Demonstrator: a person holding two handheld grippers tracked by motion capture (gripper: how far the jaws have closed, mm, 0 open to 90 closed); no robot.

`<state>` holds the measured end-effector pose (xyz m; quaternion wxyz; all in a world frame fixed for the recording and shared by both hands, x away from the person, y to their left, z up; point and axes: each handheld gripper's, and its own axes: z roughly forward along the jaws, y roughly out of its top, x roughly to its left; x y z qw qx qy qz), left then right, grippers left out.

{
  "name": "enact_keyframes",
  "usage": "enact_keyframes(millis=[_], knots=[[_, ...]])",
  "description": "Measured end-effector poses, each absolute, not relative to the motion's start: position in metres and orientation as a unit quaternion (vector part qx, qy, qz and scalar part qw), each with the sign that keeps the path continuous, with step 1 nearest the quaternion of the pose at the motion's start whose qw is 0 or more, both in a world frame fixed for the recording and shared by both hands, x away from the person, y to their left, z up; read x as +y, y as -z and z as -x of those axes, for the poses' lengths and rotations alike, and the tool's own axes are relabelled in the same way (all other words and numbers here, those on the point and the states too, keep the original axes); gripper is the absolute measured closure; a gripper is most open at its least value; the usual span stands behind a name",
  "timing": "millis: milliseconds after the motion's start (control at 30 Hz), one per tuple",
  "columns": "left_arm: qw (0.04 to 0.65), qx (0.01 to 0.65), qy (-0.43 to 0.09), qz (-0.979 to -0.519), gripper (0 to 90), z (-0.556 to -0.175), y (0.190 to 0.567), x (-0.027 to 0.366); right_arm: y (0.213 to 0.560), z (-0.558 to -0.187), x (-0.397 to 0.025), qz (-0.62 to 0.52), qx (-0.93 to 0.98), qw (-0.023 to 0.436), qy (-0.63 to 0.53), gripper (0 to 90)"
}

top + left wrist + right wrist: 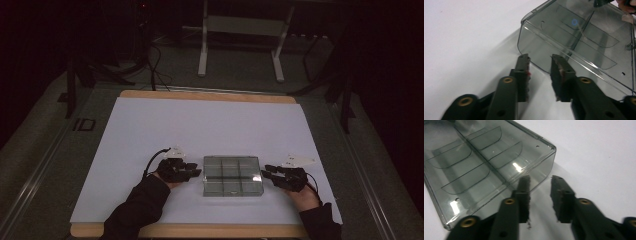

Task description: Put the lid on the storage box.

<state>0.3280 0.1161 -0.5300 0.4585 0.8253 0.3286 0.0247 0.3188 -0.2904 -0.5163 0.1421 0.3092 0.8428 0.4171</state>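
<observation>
High view: a clear compartment box (232, 175) lies low and centre in the frame on a white sheet (200, 125) that covers a wooden table (200, 94).
Box: smoky transparent plastic with inner dividers; its cells look empty, though the dim light leaves that uncertain.
Left gripper (192, 173): at the box's left edge in the high view, jaws apart and holding nothing; in the left gripper view the left gripper (539, 65) has the box's rounded corner (574, 42) just above and beyond its tips.
Right gripper (266, 174): at the box's right edge in the high view, jaws likewise apart and empty; in the right gripper view the right gripper (539, 185) aims at the near corner of the box (486, 162), with one jaw seeming to overlap the wall.
Contact: I cannot tell whether either jaw actually touches the plastic.
Risk, slipping: the walls are smooth and thin, so a pinch near a corner would probably skate off.
Risk, shoving: one gripper pressing harder could slide the light box across the sheet.
Risk, tipping: an uneven lift from the two ends could tilt it.
</observation>
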Motion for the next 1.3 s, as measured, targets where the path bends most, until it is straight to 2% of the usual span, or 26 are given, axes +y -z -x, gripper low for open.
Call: enact_keyframes(millis=[133,200,333,467,533,600,800,1067,1300], knots=[[0.469,0.338,-0.014,-0.816,61.5,-0.332,0.531,0.123,0.515,-0.319,-0.292,-0.316,0.838,0.147,-0.421,54.5],[0.471,0.34,-0.015,-0.814,54.4,-0.332,0.53,0.124,0.514,-0.319,-0.292,-0.314,0.836,0.148,-0.424,46.5],[0.482,0.339,-0.013,-0.808,48.9,-0.332,0.527,0.127,0.513,-0.32,-0.292,-0.319,0.833,0.156,-0.424,37.1],[0.481,0.337,-0.004,-0.809,44.4,-0.332,0.527,0.129,0.512,-0.321,-0.294,-0.326,0.827,0.155,-0.43,32.5],[0.48,0.332,-0.009,-0.812,26.5,-0.331,0.527,0.129,0.51,-0.321,-0.295,-0.329,0.824,0.159,-0.434,26.4],[0.48,0.331,-0.017,-0.812,16.8,-0.33,0.527,0.128,0.51,-0.321,-0.295,-0.329,0.824,0.165,-0.431,20.3],[0.475,0.333,-0.024,-0.814,4.6,-0.331,0.526,0.128,0.509,-0.321,-0.297,-0.325,0.822,0.164,-0.438,16.4],[0.462,0.331,-0.05,-0.821,4.6,-0.325,0.526,0.125,0.51,-0.323,-0.301,-0.336,0.818,0.171,-0.435,16.4],[0.471,0.319,-0.051,-0.82,5.8,-0.322,0.527,0.127,0.511,-0.321,-0.304,-0.339,0.818,0.179,-0.429,15.9]])
